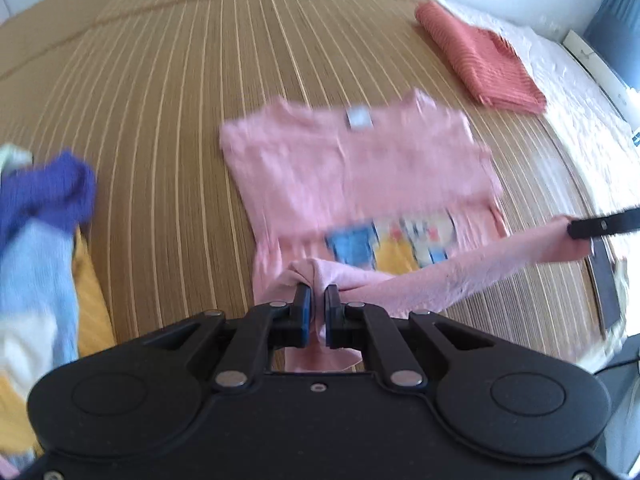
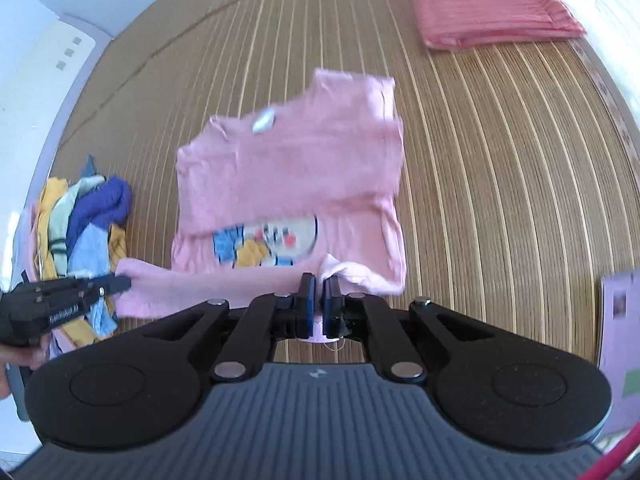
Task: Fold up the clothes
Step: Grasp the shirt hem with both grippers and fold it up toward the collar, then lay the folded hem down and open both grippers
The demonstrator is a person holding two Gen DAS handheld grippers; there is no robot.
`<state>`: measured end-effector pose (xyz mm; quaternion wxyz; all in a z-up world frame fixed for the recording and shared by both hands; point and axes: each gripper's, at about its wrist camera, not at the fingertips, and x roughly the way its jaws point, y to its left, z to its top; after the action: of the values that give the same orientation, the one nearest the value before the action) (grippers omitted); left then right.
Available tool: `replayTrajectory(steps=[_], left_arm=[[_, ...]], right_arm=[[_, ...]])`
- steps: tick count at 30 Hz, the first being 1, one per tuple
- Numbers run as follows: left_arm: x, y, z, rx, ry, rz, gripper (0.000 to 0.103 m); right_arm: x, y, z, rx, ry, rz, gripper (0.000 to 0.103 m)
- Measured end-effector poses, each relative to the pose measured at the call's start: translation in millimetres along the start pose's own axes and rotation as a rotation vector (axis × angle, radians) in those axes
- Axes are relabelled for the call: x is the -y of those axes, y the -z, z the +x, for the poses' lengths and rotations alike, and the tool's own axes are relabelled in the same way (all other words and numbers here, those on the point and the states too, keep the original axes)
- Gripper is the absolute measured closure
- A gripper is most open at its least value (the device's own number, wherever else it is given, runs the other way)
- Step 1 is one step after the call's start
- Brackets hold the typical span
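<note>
Both tools are clamped on the hem corners of the pink T-shirt (image 1: 352, 168): left tool (image 1: 316, 290), right tool (image 2: 319, 284). The shirt lies ahead of them on the bamboo mat (image 1: 160, 100). Likely next: carry the hem forward toward the collar.

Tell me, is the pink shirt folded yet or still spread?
Partly folded: the pink shirt has its upper part doubled over; both grippers, left and right, pinch its near edge.
</note>
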<state>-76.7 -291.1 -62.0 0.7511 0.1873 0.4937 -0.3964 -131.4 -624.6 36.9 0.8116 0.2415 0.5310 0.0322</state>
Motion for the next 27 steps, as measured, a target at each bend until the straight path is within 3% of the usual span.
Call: replayTrajectory(steps=[7,18,21,24,27], left_arm=[[-11.9,-44.3,39.3,0.010,-0.015,0.044,0.095],[-29.2,-68.4,100.0,-0.071,0.012,0.097,0.093],[-36.1,-76.0,106.6,-0.063,0.008,0.099,0.086],[-43.8,-86.5,107.8,-0.023,-0.014,0.093,0.069],[-51.6,-96.3,103.7,0.012,-0.039,0.080,0.067]], right_arm=[[2.6,-43.1,24.0,0.020,0.039,-0.010,0.098],[11.0,-88.9,79.5,-0.002,0.102,0.000,0.097],[16.8,-94.0,84.7,0.002,0.112,0.031,0.097],[24.2,-99.3,85.4,0.015,0.111,0.062,0.097],[30.0,-107.1,79.6,0.060,0.126,0.073,0.094]])
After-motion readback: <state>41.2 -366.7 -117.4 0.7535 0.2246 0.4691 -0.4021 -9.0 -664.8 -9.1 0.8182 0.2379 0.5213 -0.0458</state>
